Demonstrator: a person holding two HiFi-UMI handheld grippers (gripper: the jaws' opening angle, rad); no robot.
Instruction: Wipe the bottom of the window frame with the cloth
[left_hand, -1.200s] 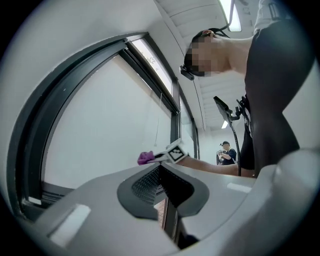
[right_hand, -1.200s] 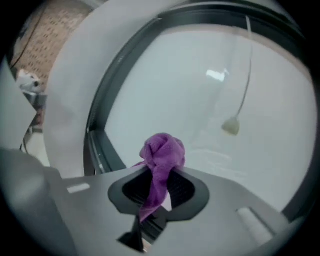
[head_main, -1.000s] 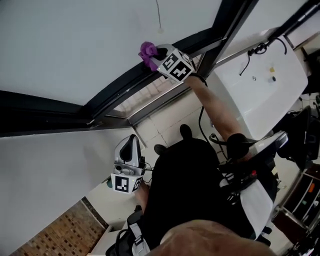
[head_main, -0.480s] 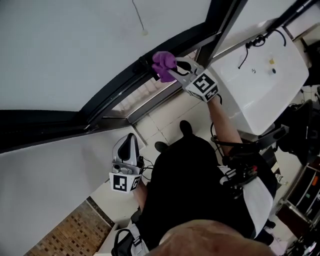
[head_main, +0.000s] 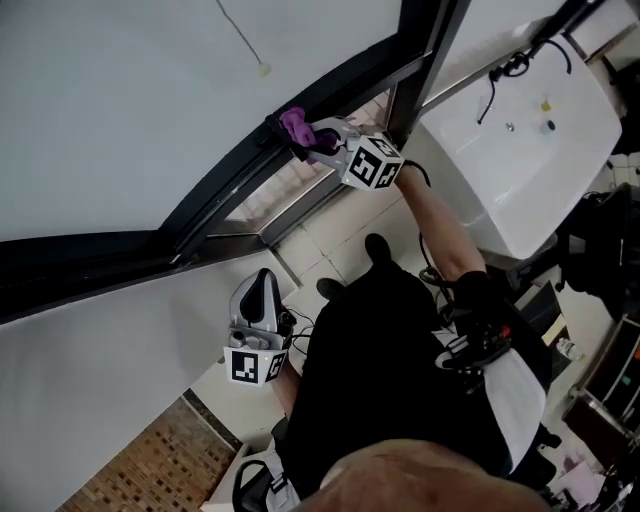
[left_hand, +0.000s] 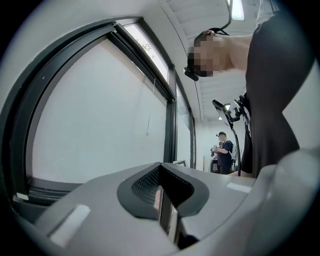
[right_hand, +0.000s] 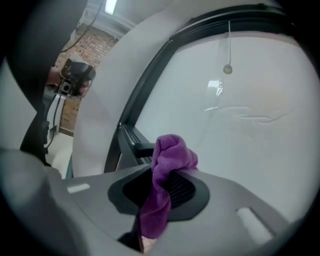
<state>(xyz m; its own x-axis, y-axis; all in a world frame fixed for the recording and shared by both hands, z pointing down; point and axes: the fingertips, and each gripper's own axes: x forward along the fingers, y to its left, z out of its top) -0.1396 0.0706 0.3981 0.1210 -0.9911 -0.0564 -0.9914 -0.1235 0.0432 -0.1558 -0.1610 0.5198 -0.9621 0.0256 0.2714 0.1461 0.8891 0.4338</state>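
Note:
A purple cloth (head_main: 295, 127) (right_hand: 167, 172) is pinched in my right gripper (head_main: 318, 139) (right_hand: 162, 192), which is shut on it. In the head view the cloth sits against the dark bottom rail of the window frame (head_main: 225, 185). The right gripper view shows the bunched cloth sticking out past the jaws, with the frame rail (right_hand: 131, 135) just beyond it. My left gripper (head_main: 257, 315) (left_hand: 162, 200) hangs low by the person's body, away from the window, its jaws shut with nothing between them.
A white blind covers the pane, with a pull cord and its bead (head_main: 263, 70) (right_hand: 227, 69) hanging in front. A white table (head_main: 520, 150) with small items stands at the right. A dark vertical mullion (head_main: 415, 60) rises beside the right gripper. Another person (left_hand: 224, 155) stands far off.
My right gripper with the cloth went right along the rail, then came back left and pressed nearer the frame. The left gripper has stayed low.

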